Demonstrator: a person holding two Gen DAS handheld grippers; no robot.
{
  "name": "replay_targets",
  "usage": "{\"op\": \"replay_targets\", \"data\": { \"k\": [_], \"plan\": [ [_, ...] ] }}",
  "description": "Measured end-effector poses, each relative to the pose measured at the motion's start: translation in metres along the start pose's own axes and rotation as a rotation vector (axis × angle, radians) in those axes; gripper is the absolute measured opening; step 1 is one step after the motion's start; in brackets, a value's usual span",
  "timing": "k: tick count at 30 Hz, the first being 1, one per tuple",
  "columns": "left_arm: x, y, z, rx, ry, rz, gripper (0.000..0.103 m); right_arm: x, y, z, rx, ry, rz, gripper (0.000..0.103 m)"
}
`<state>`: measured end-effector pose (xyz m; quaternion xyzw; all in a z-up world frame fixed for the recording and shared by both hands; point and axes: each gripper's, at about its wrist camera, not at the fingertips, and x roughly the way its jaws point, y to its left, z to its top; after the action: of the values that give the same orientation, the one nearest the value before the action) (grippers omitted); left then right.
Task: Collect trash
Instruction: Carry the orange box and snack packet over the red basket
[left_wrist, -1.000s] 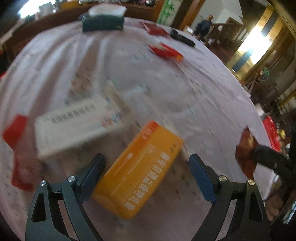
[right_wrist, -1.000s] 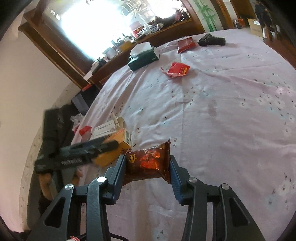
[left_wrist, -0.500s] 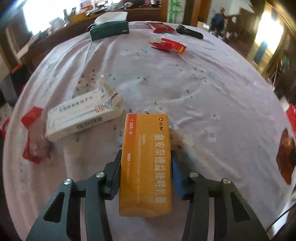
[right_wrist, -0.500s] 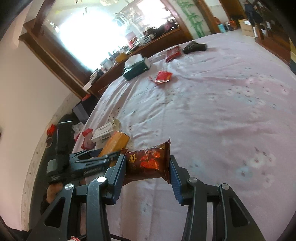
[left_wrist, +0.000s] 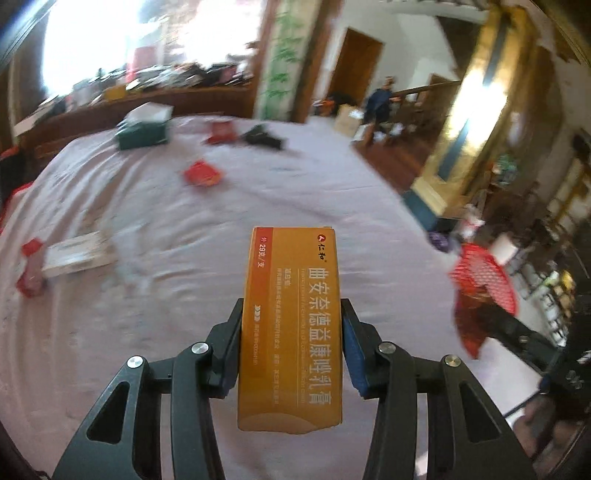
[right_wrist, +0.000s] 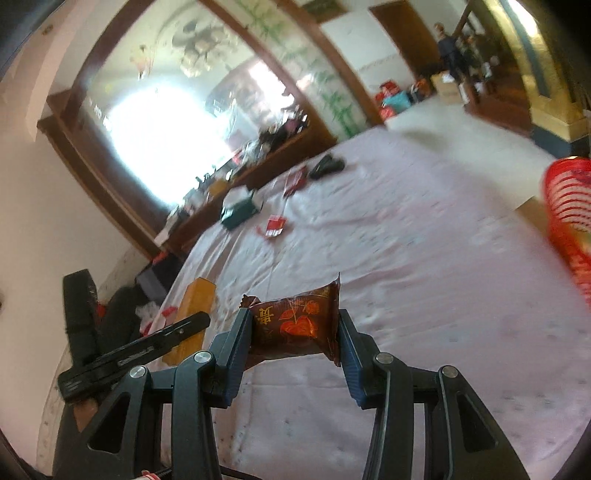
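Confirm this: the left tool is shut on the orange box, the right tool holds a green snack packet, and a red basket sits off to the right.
One thing is wrong: the snack packet in the right tool is dark brown with red leaves, not green, as the right wrist view shows. The rest holds: the left tool is shut on the orange box, and the red basket sits to the right.

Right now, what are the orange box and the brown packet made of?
The orange box in the left gripper looks like thin printed cardboard: flat faces, sharp folded edges, slight sheen. The brown packet in the right gripper looks like shiny plastic or foil film: crinkled, glossy, with a crimped edge.
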<state>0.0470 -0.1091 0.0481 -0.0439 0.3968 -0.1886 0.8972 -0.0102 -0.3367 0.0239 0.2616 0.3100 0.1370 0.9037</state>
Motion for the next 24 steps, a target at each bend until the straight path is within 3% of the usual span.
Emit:
{"op": "replay_targets", "data": {
  "k": [5, 11, 16, 24],
  "plan": [
    [-0.007, -0.062, 0.003, 0.064, -0.009, -0.095, 0.045, -0.054, -0.021, 0.007, 0.024, -0.106, -0.049, 0.048],
    [-0.014, -0.119, 0.006, 0.144, -0.026, -0.157, 0.045, -0.111, -0.05, 0.014, 0.086, -0.24, -0.107, 0.049],
    [-0.017, -0.152, 0.006, 0.195, -0.036, -0.184, 0.045, -0.151, -0.064, 0.015, 0.112, -0.323, -0.137, 0.049],
    [-0.009, -0.181, 0.004, 0.226, -0.03, -0.221, 0.045, -0.184, -0.078, 0.015, 0.124, -0.381, -0.177, 0.049]
  ]
}}
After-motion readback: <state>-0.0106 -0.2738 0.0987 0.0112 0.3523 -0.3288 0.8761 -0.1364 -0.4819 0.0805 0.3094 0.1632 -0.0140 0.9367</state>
